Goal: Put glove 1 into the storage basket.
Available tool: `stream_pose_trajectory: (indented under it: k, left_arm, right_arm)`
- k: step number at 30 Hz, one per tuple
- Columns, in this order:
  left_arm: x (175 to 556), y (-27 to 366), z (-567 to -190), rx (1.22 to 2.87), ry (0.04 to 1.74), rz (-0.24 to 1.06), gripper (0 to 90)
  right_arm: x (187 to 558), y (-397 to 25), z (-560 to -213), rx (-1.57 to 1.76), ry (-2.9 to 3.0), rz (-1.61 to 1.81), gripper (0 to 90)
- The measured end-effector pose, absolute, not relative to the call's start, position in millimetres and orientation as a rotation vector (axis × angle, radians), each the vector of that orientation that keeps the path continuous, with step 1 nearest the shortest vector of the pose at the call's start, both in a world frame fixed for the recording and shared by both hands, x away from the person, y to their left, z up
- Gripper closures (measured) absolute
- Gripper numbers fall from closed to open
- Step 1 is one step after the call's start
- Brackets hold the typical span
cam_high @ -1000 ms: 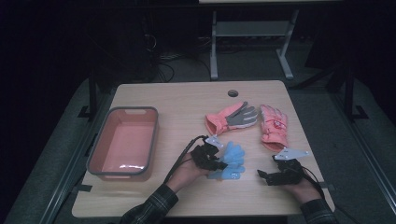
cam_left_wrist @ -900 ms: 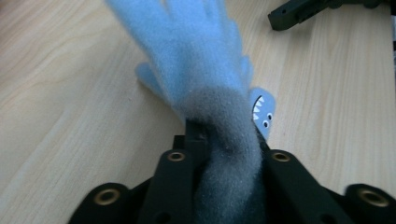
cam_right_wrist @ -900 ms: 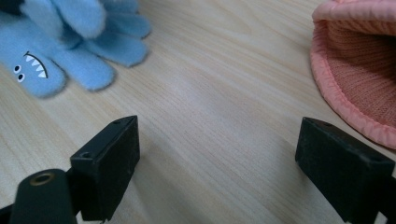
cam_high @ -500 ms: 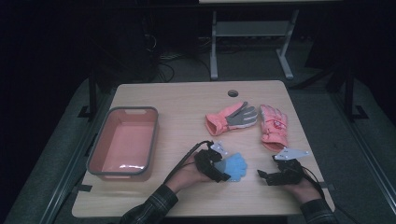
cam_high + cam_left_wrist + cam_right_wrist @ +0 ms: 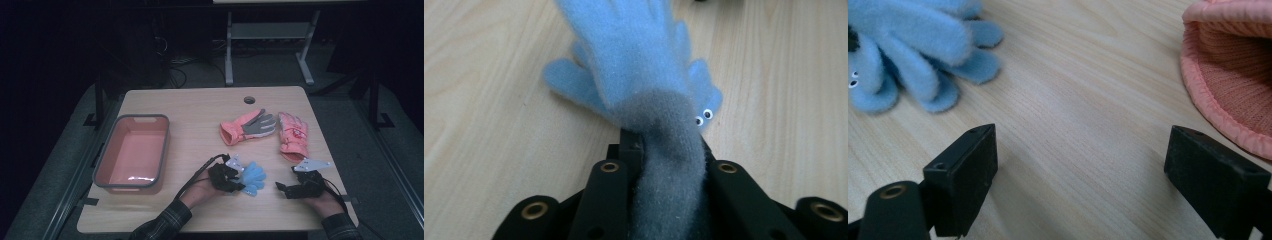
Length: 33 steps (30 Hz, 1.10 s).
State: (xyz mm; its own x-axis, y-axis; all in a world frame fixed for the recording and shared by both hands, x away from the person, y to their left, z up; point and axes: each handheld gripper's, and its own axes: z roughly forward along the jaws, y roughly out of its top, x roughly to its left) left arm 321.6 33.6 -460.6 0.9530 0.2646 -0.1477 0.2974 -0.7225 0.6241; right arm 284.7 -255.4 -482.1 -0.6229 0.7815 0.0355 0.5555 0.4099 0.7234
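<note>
Glove: blue glove (image 5: 252,177) lies near the table's front edge, between the two grippers; its grey cuff (image 5: 669,165) runs back between the left jaws, so it is gripped where the knit is thick and bunches well.
Left gripper (image 5: 231,181): clenched on that cuff, with the glove's fingers (image 5: 624,45) spread ahead on the wood; holding by the cuff would let the rest hang free when lifted.
Right gripper (image 5: 282,189): jaws released and wide apart, low over bare table (image 5: 1083,125), just beside the blue glove; likely waiting its turn.
Pink gloves: one palm-up (image 5: 248,126), one (image 5: 292,134) beside it, farther back on the right, untouched.
Bin (image 5: 102,165): pink tray, grey rim, at the left; probably where the gloves go.
</note>
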Motion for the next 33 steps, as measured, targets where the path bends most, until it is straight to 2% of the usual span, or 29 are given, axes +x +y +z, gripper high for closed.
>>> stream_pose_trajectory:
  k: [4, 14, 24, 33]
  left_arm:
    - [327.5, 37.4, -460.3, 2.386, 0.433, -0.116, 80.1]
    - [334.5, 51.6, -440.0, 2.335, 0.5, -0.106, 80.6]
    - [343.2, 81.6, -405.2, 2.266, 0.569, -0.043, 80.4]
    - [354.6, 129.4, -378.0, 2.187, 0.72, 0.048, 80.2]
  right_arm:
    - [284.8, -255.4, -482.0, 1.161, 2.362, 1.036, 13.5]
    - [284.9, -255.5, -482.0, 1.161, 2.361, 1.039, 13.5]
    - [284.8, -255.4, -482.1, 1.162, 2.361, 1.038, 13.5]
    - [284.8, -255.3, -482.0, 1.161, 2.361, 1.036, 13.5]
